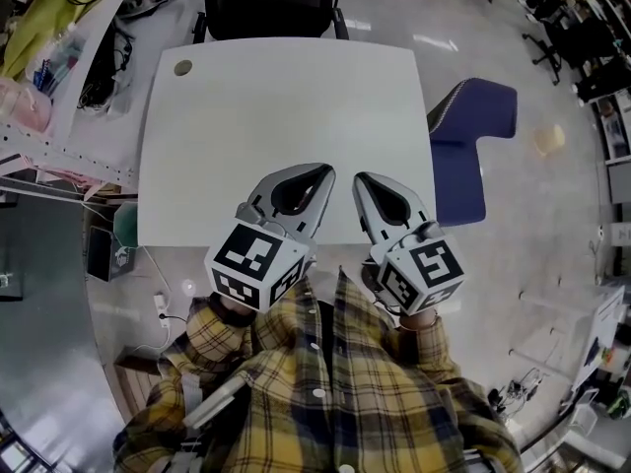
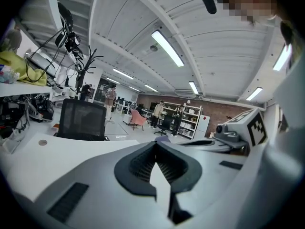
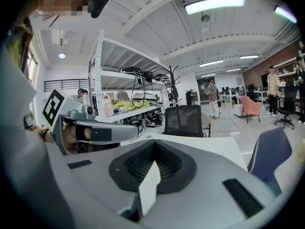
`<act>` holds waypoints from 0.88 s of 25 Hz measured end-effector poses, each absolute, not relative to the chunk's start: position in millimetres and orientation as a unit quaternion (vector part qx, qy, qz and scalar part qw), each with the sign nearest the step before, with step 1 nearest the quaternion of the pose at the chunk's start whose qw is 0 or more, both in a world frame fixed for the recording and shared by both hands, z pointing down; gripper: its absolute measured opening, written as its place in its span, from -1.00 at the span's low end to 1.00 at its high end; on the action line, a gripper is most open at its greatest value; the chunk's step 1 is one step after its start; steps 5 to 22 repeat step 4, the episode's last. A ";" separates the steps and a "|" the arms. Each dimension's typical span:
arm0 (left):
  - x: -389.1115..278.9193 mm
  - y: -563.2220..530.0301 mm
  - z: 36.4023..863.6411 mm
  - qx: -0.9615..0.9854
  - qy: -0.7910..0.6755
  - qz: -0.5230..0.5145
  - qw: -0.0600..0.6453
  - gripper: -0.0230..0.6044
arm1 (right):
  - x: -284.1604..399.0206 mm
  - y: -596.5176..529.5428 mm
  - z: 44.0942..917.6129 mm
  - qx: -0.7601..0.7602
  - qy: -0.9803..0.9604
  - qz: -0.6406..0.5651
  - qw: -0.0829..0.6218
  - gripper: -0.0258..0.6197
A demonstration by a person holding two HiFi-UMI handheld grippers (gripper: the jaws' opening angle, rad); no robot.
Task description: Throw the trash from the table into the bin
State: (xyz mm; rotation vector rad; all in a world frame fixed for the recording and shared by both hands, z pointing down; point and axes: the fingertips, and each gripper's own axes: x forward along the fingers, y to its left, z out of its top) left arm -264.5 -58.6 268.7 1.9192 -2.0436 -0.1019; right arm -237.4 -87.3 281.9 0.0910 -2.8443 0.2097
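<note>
The jaws of the left gripper (image 2: 155,146) are pressed fully together, their ribbed black pads meeting at the tip with nothing between them. The jaws of the right gripper (image 3: 153,145) are closed the same way, tip to tip, and hold nothing.

In the head view the two grippers sit side by side, close but apart, over the near edge of a white table (image 1: 286,97). Both point away from the person toward the table's far side. Each gripper view catches the other gripper beside it, at about the same height.

Behind the grippers, at the bottom of the head view, is the person's yellow and dark plaid shirt (image 1: 325,392).

On the table top, a small round cap (image 1: 183,68) sits near the far left corner. I cannot pick out any trash in these views.

A black mesh chair (image 1: 271,3) stands tucked against the table's far edge. A blue chair (image 1: 473,131) stands just beside the table's right edge.

On the floor near the table's near left corner is a round teal container (image 1: 126,225), partly hidden; it may be the bin, though I cannot be sure.

Further left stands a white shelf rack (image 1: 59,116) crowded with cables and cloth.
</note>
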 end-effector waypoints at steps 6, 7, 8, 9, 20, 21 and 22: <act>-271.2 -64.6 269.2 0.678 -0.714 -0.039 0.168 -0.90 | -238.9 -92.6 281.4 0.035 -0.986 0.073 0.143 -0.92; -271.2 -64.6 269.2 0.678 -0.714 -0.039 0.168 -0.90 | -238.9 -92.6 281.4 0.035 -0.986 0.073 0.143 -0.92; -271.2 -64.6 269.2 0.678 -0.714 -0.039 0.168 -0.90 | -238.9 -92.6 281.4 0.035 -0.986 0.073 0.143 -0.92; -271.2 -64.6 269.2 0.678 -0.714 -0.039 0.168 -0.90 | -238.9 -92.6 281.4 0.035 -0.986 0.073 0.143 -0.92; -271.2 -64.6 269.2 0.678 -0.714 -0.039 0.168 -0.90 | -238.9 -92.6 281.4 0.035 -0.986 0.073 0.143 -0.92; -271.2 -64.6 269.2 0.678 -0.714 -0.039 0.168 -0.90 | -238.9 -92.6 281.4 0.035 -0.986 0.073 0.143 -0.92; -271.2 -64.6 269.2 0.678 -0.714 -0.039 0.168 -0.90 | -238.9 -92.6 281.4 0.035 -0.986 0.073 0.143 -0.92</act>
